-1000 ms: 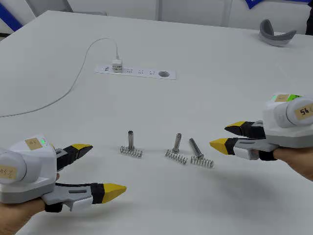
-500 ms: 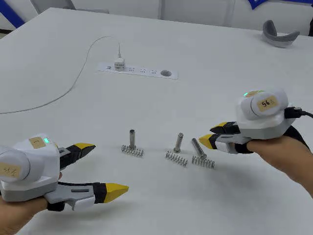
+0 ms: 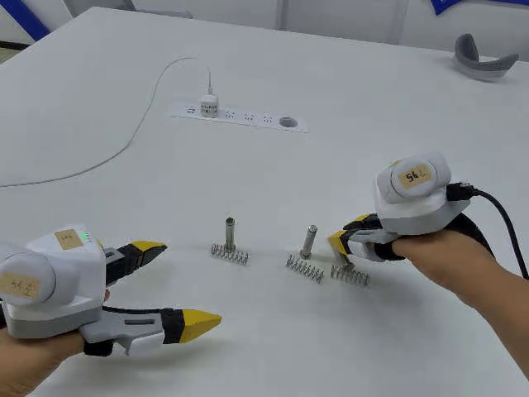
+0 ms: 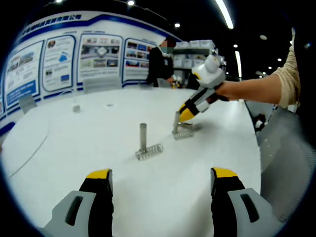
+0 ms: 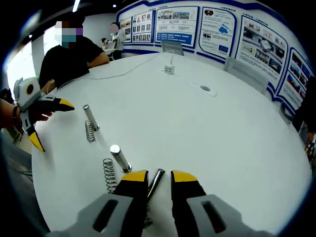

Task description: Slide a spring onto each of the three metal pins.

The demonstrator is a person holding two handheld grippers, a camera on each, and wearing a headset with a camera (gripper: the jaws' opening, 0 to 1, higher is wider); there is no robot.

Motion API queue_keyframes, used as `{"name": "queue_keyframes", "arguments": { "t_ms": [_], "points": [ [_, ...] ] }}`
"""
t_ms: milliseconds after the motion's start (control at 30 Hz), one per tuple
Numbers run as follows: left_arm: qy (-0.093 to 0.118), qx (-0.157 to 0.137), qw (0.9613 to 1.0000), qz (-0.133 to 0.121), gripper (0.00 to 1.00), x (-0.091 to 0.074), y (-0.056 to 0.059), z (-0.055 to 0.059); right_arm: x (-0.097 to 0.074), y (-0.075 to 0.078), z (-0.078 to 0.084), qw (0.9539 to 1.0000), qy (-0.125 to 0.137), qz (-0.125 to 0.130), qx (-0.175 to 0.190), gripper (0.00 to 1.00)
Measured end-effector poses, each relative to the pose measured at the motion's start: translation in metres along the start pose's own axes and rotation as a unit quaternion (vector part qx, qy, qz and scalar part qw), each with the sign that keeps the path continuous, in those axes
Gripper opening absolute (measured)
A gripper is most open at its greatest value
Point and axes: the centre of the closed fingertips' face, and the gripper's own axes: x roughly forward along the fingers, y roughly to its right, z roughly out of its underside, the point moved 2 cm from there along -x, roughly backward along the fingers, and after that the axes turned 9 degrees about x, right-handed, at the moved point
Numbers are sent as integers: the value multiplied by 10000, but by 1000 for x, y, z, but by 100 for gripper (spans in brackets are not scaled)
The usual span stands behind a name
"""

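At the rightmost pin point(image 5: 154, 183), right gripper point(image 5: 159, 174) jaws narrow, straddling, not clamped; left gripper point(image 4: 161, 173) wide; advise centring before closing.

Right gripper point(image 3: 340, 242) beside rightmost spring point(image 3: 350, 275), left gripper point(image 3: 183, 281) spread wide

Counter point(image 3: 248, 182): carries everything.
Pins: a row running left to right across the near middle, with left pin point(image 3: 230, 232), middle pin point(image 3: 308, 241) and right pin point(image 5: 155, 181).
Springs: one on the counter just in front of each pin, namely left spring point(image 3: 230, 254), middle spring point(image 3: 305, 268) and right spring point(image 3: 350, 275).
Right tool point(image 3: 340, 241): at the row's right end, right pin between its parted jaws.
Left tool point(image 3: 178, 285): in front and left of the row, well apart from it.
Power strip point(image 3: 240, 117): behind the row; plug point(image 3: 209, 105) on its left part, cable point(image 3: 128, 145) trailing left.
Curved band point(image 3: 483, 64): far right corner.
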Motion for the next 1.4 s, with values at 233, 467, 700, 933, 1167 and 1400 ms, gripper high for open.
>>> {"name": "queue_keyframes", "arguments": {
  "t_ms": [233,467,700,933,1167,1400],
  "points": [
    [-2,-13,10000,19,82,1,1,0,6,2,4,9998,-118,60,123,18],
    [-22,-32,10000,30,82,1,1,3,11,3,8,9995,-232,68,218,17],
    [-40,-70,10000,13,81,1,-1,6,13,3,8,9993,-283,58,230,16],
    [-52,-93,9999,14,81,2,0,8,13,3,8,9992,-336,54,208,13],
    [-42,-114,9999,-2,81,2,-1,8,11,3,8,9992,-407,22,57,12],
    [-64,-109,9999,5,80,1,0,9,10,6,10,9984,-550,-57,131,10]
  ]
}}
